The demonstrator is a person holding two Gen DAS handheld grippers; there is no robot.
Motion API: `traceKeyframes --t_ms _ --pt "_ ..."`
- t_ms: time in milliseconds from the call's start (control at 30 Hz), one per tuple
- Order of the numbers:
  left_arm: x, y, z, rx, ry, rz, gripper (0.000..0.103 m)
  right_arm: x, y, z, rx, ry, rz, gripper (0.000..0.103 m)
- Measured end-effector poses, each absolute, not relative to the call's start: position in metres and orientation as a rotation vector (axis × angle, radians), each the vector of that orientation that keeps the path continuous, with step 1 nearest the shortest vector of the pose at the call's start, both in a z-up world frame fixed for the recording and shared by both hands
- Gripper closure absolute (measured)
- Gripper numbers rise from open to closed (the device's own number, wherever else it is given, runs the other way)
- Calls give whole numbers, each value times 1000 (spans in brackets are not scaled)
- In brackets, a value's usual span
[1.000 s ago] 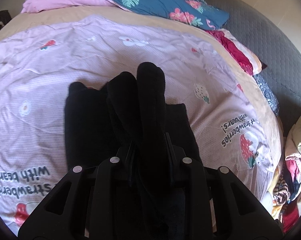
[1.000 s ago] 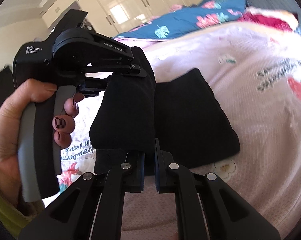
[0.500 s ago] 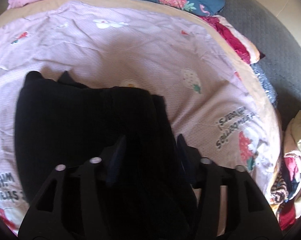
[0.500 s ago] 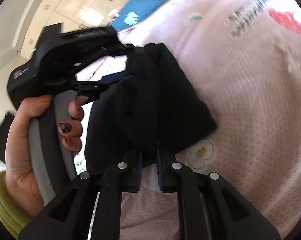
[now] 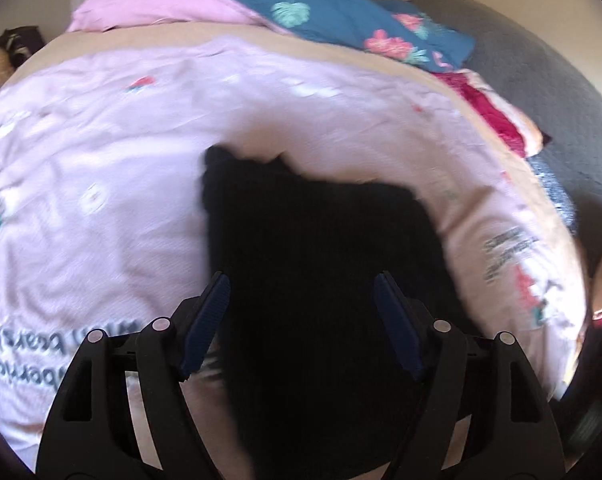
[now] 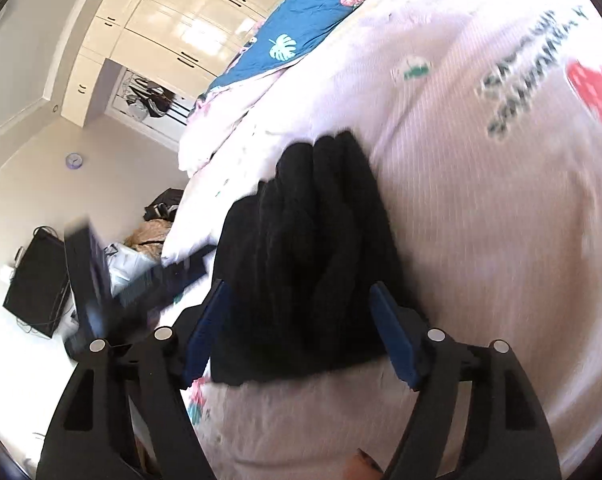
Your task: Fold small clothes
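A black folded garment [image 5: 321,264] lies on the pink strawberry-print bed cover [image 5: 101,168]. My left gripper [image 5: 303,320] is open, its blue pads wide apart just above the garment's near part. In the right wrist view the same garment [image 6: 313,248] lies bunched in thick folds on the cover [image 6: 501,220]. My right gripper [image 6: 301,328] is open with its pads on either side of the garment's near edge, holding nothing. The left gripper [image 6: 141,280] shows blurred at the left of the right wrist view.
A blue floral quilt [image 5: 341,20] and a pink blanket [image 5: 153,8] lie at the head of the bed. A grey padded headboard [image 5: 541,80] and red cloth [image 5: 497,116] are at the right. White wardrobes [image 6: 173,32] and a dark screen [image 6: 37,284] stand beyond the bed.
Both grippers have opened and let go of the black garment, which now lies folded on the cover. The left gripper has drawn back from it.
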State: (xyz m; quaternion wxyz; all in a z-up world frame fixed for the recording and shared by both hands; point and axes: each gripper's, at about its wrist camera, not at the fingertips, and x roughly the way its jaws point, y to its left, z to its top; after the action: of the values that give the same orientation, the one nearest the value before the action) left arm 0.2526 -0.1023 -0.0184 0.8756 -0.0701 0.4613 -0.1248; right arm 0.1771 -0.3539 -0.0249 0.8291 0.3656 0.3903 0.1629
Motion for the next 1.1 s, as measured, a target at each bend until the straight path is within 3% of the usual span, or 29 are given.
traceKeyframes --t_ms 100,367,400,433,467,533,767,1100 --pt "245 -97 -27 -117 954 -231 36 208 -353 -21 716 878 347 32" --pt "237 -95 -34 -112 936 -236 34 272 -317 -17 449 981 296 46" --pt "236 -95 -34 -113 936 -241 34 277 -314 -19 420 994 289 55" --pt "235 -94 -35 -113 937 -246 34 281 -307 -21 378 1014 287 77" --pt "235 -95 -35 -114 938 -248 34 285 -301 -22 342 1018 282 86" --pt "232 -96 -36 -126 940 -261 34 284 -290 -15 243 975 293 90" --pt "226 -103 -32 -122 921 -299 34 274 -303 7 190 865 311 91" --pt "223 -115 -39 -99 947 -327 33 272 -315 -38 171 915 215 91"
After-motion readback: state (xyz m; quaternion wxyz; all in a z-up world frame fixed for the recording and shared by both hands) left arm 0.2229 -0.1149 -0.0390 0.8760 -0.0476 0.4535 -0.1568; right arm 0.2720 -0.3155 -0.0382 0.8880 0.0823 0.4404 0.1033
